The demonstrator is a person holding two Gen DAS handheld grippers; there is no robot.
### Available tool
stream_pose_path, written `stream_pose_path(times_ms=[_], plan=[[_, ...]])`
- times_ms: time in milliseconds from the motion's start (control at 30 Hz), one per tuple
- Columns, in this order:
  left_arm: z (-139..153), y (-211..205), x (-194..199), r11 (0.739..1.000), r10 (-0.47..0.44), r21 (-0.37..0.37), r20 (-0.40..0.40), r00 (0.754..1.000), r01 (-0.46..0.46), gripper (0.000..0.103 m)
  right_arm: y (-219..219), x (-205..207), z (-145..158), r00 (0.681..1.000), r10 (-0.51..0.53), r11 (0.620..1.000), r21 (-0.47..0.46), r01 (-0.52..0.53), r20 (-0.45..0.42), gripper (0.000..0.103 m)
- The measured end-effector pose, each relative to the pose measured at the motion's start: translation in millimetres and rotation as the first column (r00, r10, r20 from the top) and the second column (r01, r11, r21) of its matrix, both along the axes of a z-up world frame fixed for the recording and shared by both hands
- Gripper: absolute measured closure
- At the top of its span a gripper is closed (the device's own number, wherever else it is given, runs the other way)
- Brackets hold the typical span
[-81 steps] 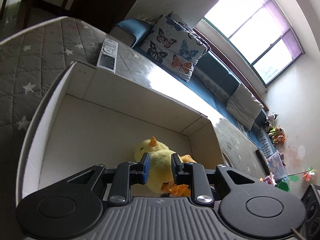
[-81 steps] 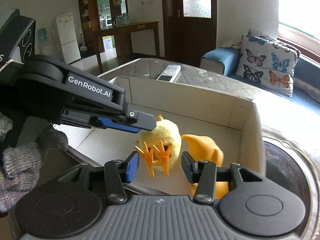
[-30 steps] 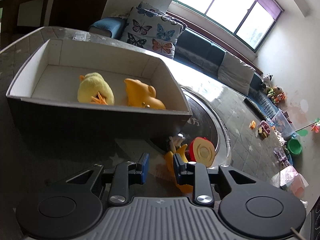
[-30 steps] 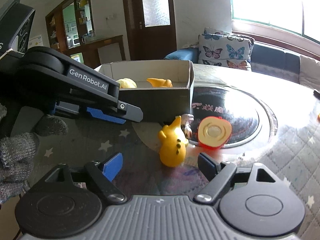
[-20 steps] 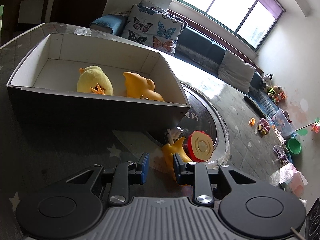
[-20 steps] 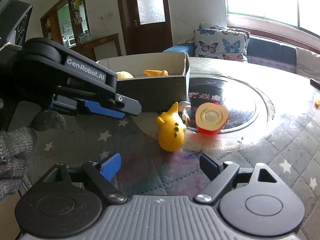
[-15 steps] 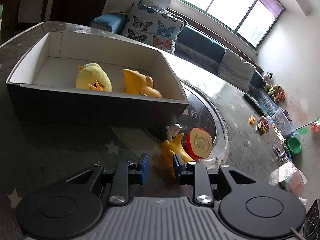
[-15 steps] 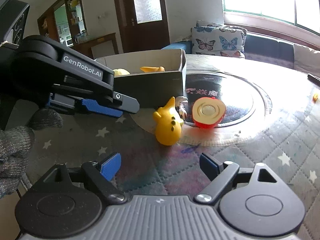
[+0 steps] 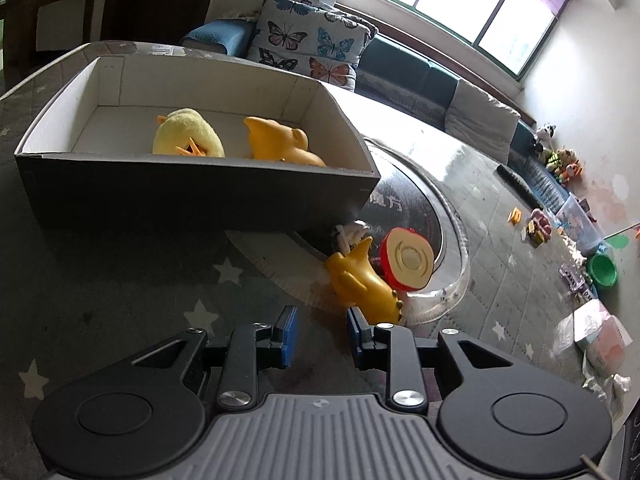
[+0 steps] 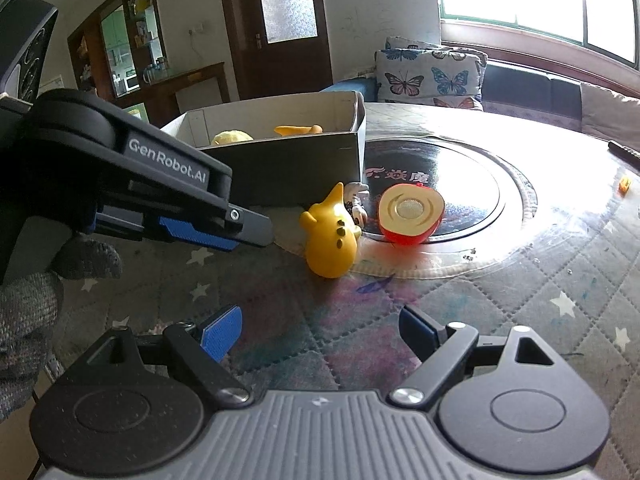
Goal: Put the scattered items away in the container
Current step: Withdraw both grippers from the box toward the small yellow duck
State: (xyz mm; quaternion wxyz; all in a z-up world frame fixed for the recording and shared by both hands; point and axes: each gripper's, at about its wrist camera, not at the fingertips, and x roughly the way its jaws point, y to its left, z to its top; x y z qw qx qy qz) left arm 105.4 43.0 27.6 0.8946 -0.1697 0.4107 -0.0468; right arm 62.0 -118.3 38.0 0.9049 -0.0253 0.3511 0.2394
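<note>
Yellow moulded plastic — the fish-like toy (image 9: 362, 280) lies on the desk (image 9: 120, 280) just in front of the cardboard box (image 9: 192, 196), touching the halved toy apple (image 9: 406, 258). It looks light, stiff and smooth, so likely slippery; its rounded body offers the best hold. The left tool (image 9: 318, 334) has just been opening its narrow gap, with nothing between the pads. A plush duck (image 9: 186, 138) and an orange toy (image 9: 280, 144) already lie in the box.

From the right wrist, the right tool (image 10: 320, 332) stands wide and empty — well short of the fish-like toy (image 10: 330, 244). The apple half (image 10: 412, 214) probably grips best across its skin.
</note>
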Motion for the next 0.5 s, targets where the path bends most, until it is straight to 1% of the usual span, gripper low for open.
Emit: stream_pose_path(times_ms=[167, 500], plan=[[-2.9, -1.0, -1.5, 1.0, -0.002, 0.001, -0.007, 1.0, 0.002, 0.073, 1.7, -0.2, -0.2, 1.0, 0.005, 1.0, -0.004, -0.005, -0.004, 0.015], [-7.8, -1.2, -3.1, 1.0, 0.002, 0.005, -0.021, 1.0, -0.002, 0.073, 3.0, -0.4, -1.3, 1.0, 0.003, 1.0, -0.008, -0.003, -0.002, 0.008]])
